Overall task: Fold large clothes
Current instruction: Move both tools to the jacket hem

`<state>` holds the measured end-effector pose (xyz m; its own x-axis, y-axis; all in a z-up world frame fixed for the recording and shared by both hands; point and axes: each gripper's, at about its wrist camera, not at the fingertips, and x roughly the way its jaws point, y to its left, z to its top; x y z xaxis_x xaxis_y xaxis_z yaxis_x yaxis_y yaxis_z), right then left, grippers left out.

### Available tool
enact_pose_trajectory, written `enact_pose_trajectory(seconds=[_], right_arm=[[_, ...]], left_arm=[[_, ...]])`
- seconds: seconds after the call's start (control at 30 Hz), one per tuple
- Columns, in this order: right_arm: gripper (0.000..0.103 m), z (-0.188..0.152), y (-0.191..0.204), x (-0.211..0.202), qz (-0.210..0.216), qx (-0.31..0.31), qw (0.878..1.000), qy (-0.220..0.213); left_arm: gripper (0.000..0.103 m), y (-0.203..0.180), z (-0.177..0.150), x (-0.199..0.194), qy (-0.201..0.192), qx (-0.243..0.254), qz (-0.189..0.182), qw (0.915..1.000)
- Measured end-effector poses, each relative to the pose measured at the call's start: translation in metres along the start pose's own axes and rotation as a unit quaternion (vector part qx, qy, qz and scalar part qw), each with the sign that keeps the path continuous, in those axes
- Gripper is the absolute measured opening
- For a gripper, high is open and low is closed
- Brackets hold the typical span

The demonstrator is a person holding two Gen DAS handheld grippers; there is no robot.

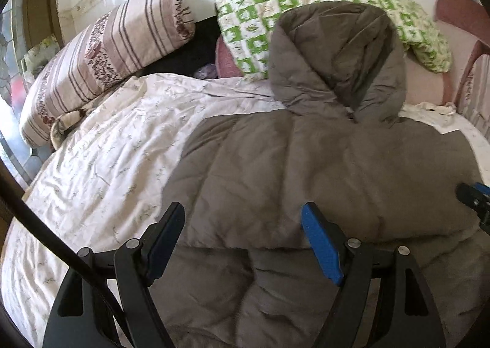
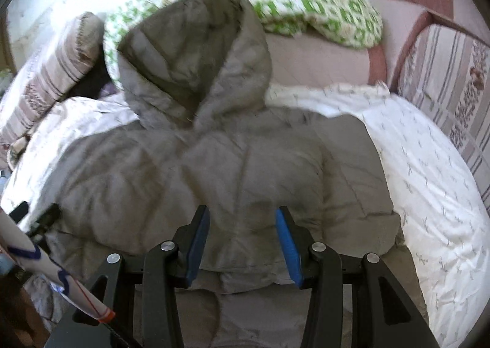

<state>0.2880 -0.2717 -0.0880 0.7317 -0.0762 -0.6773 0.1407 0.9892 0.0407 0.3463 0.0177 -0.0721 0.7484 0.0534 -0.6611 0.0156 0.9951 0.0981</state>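
A bed [image 1: 92,164] in pale printed sheet bears a grey hooded jacket [image 1: 321,164] and pillows [image 1: 101,51]

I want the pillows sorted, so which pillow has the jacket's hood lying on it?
The green-and-white checked pillow: the grey jacket's hood overlaps its front. The striped pink pillow sits off to the left, clear of the hood.

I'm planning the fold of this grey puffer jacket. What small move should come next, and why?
Probably lower both claws onto the folded edge of the jacket and pinch. The left claw and right claw hover open over it, gripping nothing.
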Motion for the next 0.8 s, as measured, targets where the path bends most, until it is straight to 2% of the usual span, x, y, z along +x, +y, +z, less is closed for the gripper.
enact_pose_trajectory(seconds=[0.13, 0.3, 0.8], right_arm=[[0.049, -0.002, 0.006, 0.007, 0.003, -0.007, 1.000, 0.017], [0.049, -0.008, 0.000, 0.027, -0.003, 0.004, 0.998, 0.057], [0.052, -0.013, 0.002, 0.038, -0.015, -0.009, 0.998, 0.068]], left_arm=[[0.078, -0.014, -0.006, -0.008, 0.001, 0.018, -0.009, 0.9998], [0.078, -0.025, -0.015, 0.001, 0.013, 0.038, 0.000, 0.9992], [0.081, -0.023, -0.018, 0.015, 0.035, 0.034, -0.003, 0.9988]])
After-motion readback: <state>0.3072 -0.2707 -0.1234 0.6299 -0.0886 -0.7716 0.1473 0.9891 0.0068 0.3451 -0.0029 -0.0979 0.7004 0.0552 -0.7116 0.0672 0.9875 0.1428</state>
